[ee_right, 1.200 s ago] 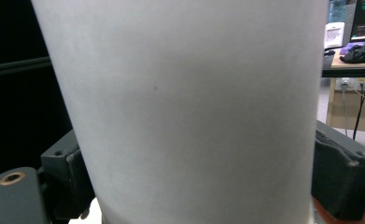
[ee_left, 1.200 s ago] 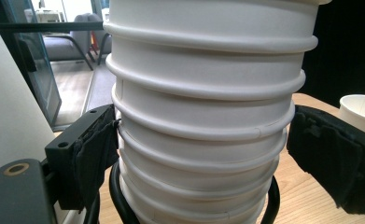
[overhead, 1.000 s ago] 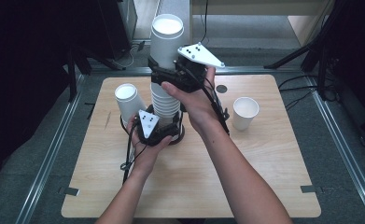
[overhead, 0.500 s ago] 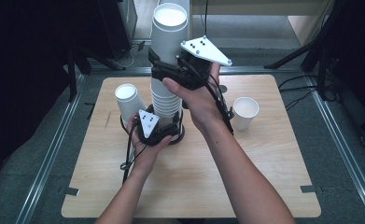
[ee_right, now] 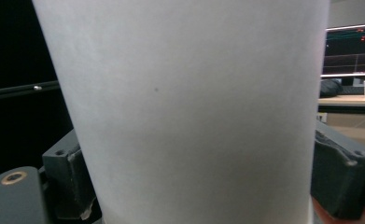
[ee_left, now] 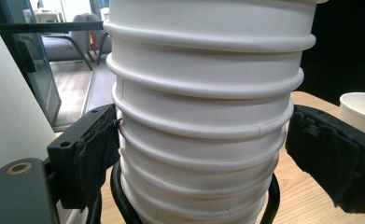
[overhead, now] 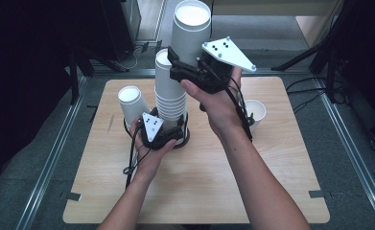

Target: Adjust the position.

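Lifting a white paper cup (overhead: 191,29) clear of stack, R gripper (overhead: 178,67) is clamping it; L gripper (overhead: 169,133) is gripping paper cup stack (overhead: 169,91) base on bench (overhead: 271,167).

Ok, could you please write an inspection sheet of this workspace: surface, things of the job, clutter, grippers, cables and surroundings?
Surface: light wooden table, rounded corners, bare at the near side.
Job's things: tall stack of white paper cups standing in a black ring; one white paper cup lifted off, held above the stack.
Clutter: loose white paper cup on the left; another on the right.
Grippers: left gripper around the stack's base, pads at its sides; right gripper shut on the lifted cup.
Cables: black cable trailing from the left gripper across the table.
Surroundings: grey floor, metal rails, dark stands behind.
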### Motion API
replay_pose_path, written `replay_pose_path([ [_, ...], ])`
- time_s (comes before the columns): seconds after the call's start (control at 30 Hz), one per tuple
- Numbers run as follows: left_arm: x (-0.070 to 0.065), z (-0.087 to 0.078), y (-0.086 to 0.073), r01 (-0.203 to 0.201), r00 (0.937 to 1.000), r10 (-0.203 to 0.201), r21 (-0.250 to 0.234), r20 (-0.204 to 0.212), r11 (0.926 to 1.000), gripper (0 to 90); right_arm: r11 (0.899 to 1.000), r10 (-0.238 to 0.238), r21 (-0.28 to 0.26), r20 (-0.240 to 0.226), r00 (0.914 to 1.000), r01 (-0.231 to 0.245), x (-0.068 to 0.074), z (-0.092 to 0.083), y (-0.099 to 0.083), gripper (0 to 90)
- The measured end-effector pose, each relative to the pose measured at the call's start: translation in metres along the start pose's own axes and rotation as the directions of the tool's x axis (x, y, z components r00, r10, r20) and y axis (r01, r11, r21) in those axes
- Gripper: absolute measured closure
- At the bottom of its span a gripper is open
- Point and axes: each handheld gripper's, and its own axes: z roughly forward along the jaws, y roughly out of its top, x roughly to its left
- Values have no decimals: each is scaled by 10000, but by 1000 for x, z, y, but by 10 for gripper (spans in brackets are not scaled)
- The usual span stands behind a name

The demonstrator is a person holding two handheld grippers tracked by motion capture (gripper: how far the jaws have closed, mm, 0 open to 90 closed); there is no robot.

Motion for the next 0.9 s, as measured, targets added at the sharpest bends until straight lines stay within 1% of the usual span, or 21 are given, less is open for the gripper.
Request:
replay_pose_path([
  [0.07,1,-1,0,41,10000,-41,-23,60,10000,107,10000,51,9,81,10000,-51,-4,-3,-2,116],
  [0.1,1,-1,0,41,10000,-41,-23,60,10000,109,10000,51,9,81,10000,-51,-4,-3,-2,116],
  [0.17,2,-1,0,145,9997,-144,-25,183,9999,111,10000,54,45,173,9998,-55,-9,-6,-4,116],
  [0.23,4,-3,1,185,9994,-185,-11,288,9998,116,10000,29,66,259,9997,-30,-13,-9,-7,116],
  [0.27,4,-4,1,196,9993,-195,-51,313,9998,125,9999,72,90,349,9994,-75,-18,-12,-10,116],
  [0.3,4,-4,1,196,9993,-195,-51,313,9998,128,9999,72,90,349,9994,-75,-18,-12,-10,116],
  [0.37,6,-6,0,358,9988,-358,1,326,9994,126,9999,84,138,497,9987,-91,-25,-15,-15,116],
  [0.4,6,-6,0,358,9988,-358,1,326,9994,121,9999,84,138,497,9987,-91,-25,-15,-15,116],
  [0.43,7,-7,0,401,9984,-403,46,388,9992,113,9998,63,188,584,9983,-74,-29,-18,-19,116],
  [0.53,8,-10,-1,602,9962,-612,190,618,9980,91,9998,32,218,678,9977,-47,-33,-20,-23,116],
  [0.57,9,-12,-1,747,9941,-762,220,773,9970,83,9997,-18,239,739,9973,1,-34,-21,-24,116],
  [0.6,9,-13,-1,827,9929,-842,219,843,9963,65,9996,-78,261,791,9968,57,-38,-24,-28,117],
  [0.63,10,-17,0,953,9898,-968,196,1043,9953,62,9996,-105,283,842,9964,81,-39,-26,-30,116],
  [0.7,10,-18,0,1004,9886,-1018,185,1110,9948,61,9995,-136,285,879,9960,111,-40,-27,-32,116],
  [0.73,10,-21,0,1057,9866,-1074,199,1226,9942,31,9994,-160,330,918,9957,130,-43,-29,-37,116],
  [0.77,10,-21,0,1057,9866,-1074,199,1226,9942,15,9992,-224,360,956,9952,190,-44,-31,-39,116],
  [0.8,10,-23,1,1066,9861,-1083,205,1259,9941,15,9992,-224,360,956,9952,190,-44,-31,-39,116],
  [0.9,10,-28,0,1134,9829,-1157,240,1429,9933,15,9987,-310,430,1013,9944,267,-47,-35,-47,116],
])
